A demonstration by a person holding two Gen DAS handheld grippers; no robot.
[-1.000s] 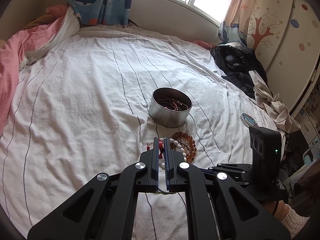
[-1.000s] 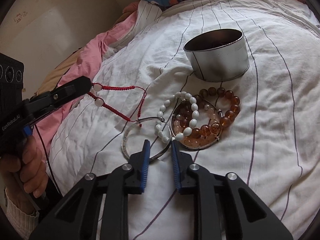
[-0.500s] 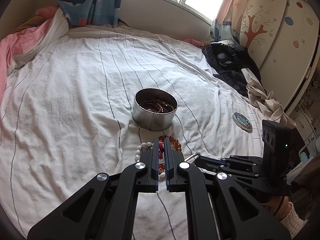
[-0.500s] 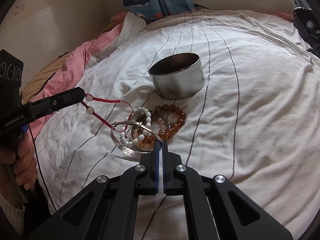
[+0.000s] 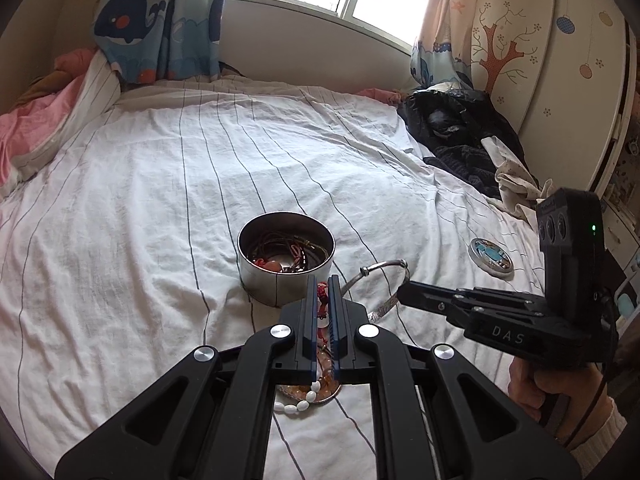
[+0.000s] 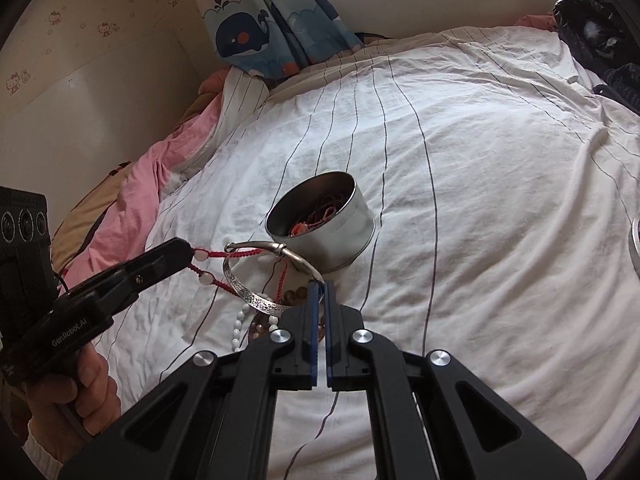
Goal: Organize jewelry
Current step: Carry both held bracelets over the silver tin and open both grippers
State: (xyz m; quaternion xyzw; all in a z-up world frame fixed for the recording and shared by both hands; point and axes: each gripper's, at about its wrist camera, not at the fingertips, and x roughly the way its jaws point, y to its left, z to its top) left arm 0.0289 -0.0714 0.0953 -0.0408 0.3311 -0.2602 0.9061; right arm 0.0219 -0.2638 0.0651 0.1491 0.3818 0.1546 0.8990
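The left matte-black plastic two-finger gripper [image 5: 322,312] has blue-edged pads, round silver screws and triangular cut-outs in its linkage arms. The right matte-black plastic gripper [image 6: 319,304] matches; its boxy three-lens camera block [image 5: 570,236] shows a green light, white lettering and a cable. White ribbed knit cuffs [image 5: 598,436] cover both wrists.

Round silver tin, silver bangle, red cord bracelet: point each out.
Round silver tin [image 5: 256,285], left wrist view, front wall.
Silver bangle [image 6: 256,301], right wrist view, patterned band.
Red cord bracelet [image 6: 244,254], right wrist view, braided strand.
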